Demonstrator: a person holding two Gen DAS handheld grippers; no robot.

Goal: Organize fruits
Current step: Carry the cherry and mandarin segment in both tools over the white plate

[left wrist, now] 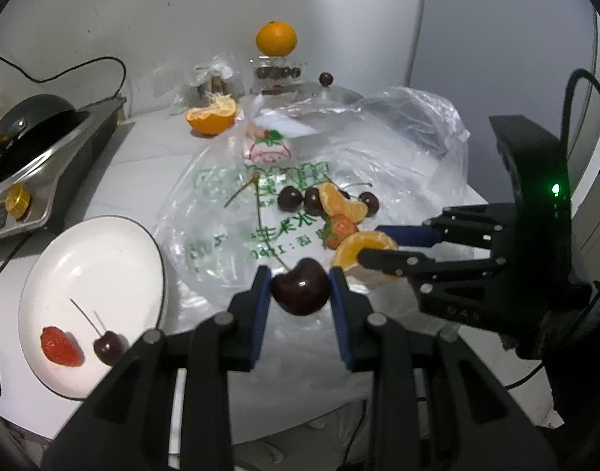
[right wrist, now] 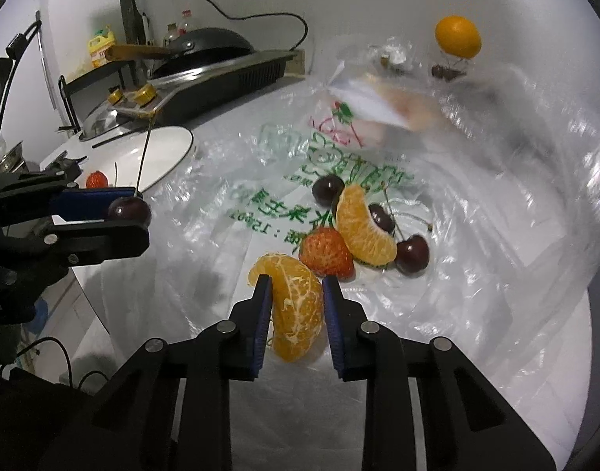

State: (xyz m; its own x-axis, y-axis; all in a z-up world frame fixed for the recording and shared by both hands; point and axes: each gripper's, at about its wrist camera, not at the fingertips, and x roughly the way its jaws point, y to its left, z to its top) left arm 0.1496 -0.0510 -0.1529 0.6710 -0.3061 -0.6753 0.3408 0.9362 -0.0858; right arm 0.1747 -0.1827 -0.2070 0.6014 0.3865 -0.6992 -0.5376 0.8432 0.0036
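Note:
My left gripper (left wrist: 300, 276) is shut on a dark cherry (left wrist: 300, 292) and holds it above the plastic bag; it also shows in the right wrist view (right wrist: 137, 218) with the cherry (right wrist: 129, 212). My right gripper (right wrist: 294, 286) is shut on an orange segment (right wrist: 296, 310), seen in the left wrist view (left wrist: 363, 249) too. On the bag lie another orange segment (right wrist: 363, 231), a strawberry (right wrist: 327, 253) and three cherries (right wrist: 412, 253). A white plate (left wrist: 103, 267) at the left holds a strawberry (left wrist: 60, 347) and a cherry (left wrist: 109, 347).
A printed clear plastic bag (left wrist: 229, 212) covers the white table. A stove with a black pan (left wrist: 29, 133) stands at the left. Half an orange (left wrist: 211, 115), a whole orange (left wrist: 275, 38) on a jar and a glass lid (left wrist: 325, 90) stand at the back.

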